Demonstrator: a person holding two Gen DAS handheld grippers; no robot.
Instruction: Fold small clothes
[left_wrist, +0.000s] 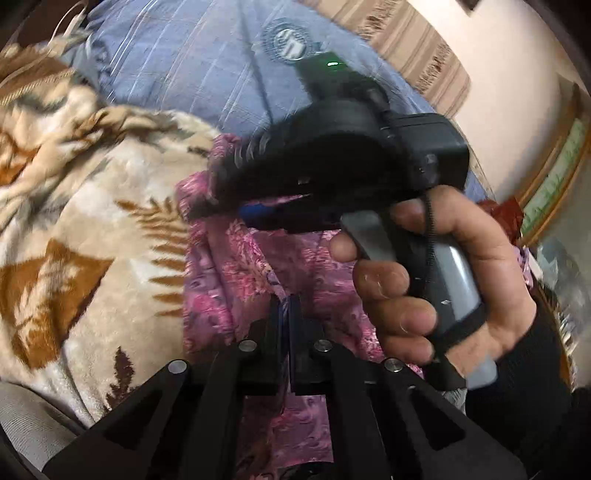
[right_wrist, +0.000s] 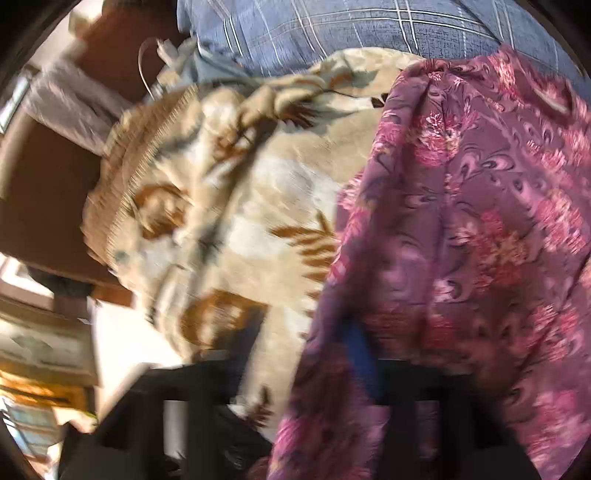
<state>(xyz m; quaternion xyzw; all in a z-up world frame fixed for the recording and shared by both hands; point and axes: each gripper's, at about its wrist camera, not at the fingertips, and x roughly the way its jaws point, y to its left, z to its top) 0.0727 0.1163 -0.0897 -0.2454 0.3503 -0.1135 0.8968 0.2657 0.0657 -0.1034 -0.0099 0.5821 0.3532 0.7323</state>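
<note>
Bed under blue checked cotton sheet (left_wrist: 177, 66); cream fleece blanket with brown leaf print (left_wrist: 92, 206) spread on it; pink floral garment (right_wrist: 480, 206) on blanket.

The left gripper (left_wrist: 285, 314), jaws together, pinches the pink floral garment (left_wrist: 236, 266) over the leaf-print blanket (left_wrist: 92, 221), while the right gripper (left_wrist: 236, 210) clamps its upper edge.

Pink flowery cloth (left_wrist: 236, 266) fills middle, drapes over right gripper (right_wrist: 310, 354). Right gripper and hand (left_wrist: 436, 291) block way right of left gripper (left_wrist: 289, 314). Open room left, over leafy blanket (left_wrist: 92, 229).
</note>
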